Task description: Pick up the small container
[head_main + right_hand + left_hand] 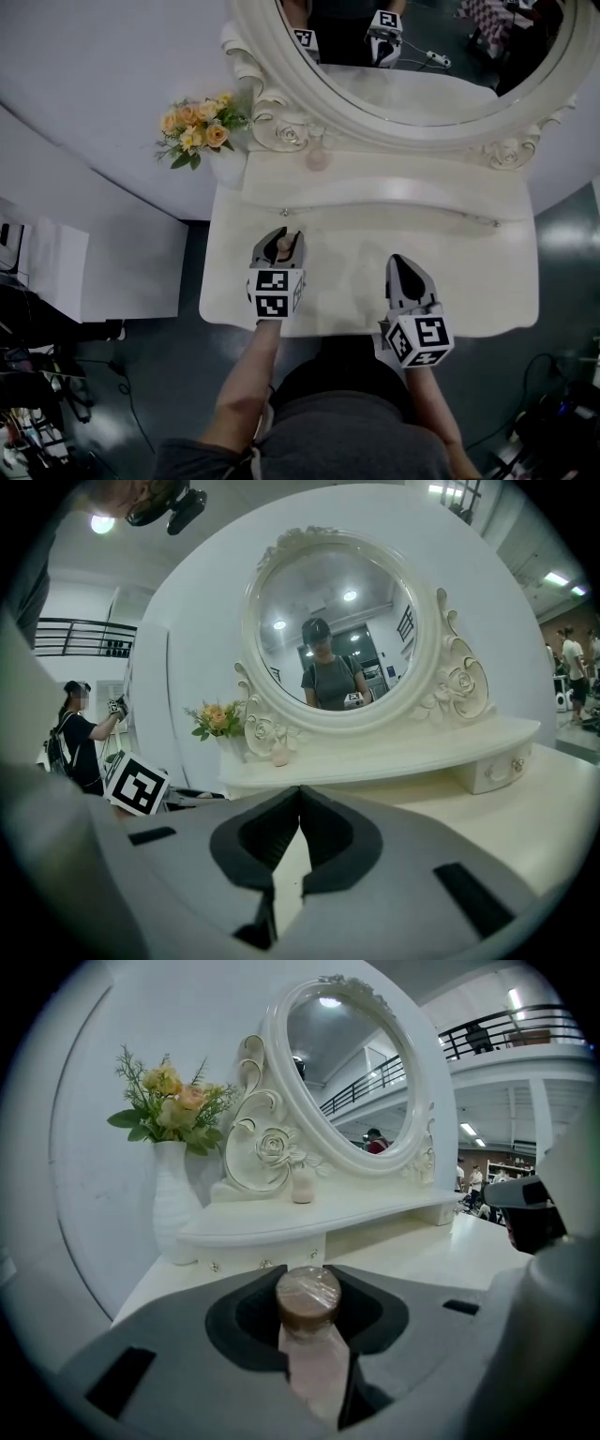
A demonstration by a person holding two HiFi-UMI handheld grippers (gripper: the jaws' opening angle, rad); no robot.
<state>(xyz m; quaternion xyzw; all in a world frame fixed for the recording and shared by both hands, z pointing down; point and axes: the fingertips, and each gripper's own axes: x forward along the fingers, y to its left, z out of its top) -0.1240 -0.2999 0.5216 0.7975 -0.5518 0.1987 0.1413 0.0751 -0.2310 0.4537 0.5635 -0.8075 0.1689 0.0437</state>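
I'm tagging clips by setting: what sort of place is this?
Probably a staged bedroom corner inside a big hall: a white dressing table with oval mirror and flower vase, yet a balcony railing beyond.

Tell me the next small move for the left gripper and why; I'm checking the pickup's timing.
Probably lift straight up a little. The jaws of the left gripper look closed against both sides of the small container, its brown cap between the tips, and it seems to stand on the dressing table. The right gripper is shut and empty.
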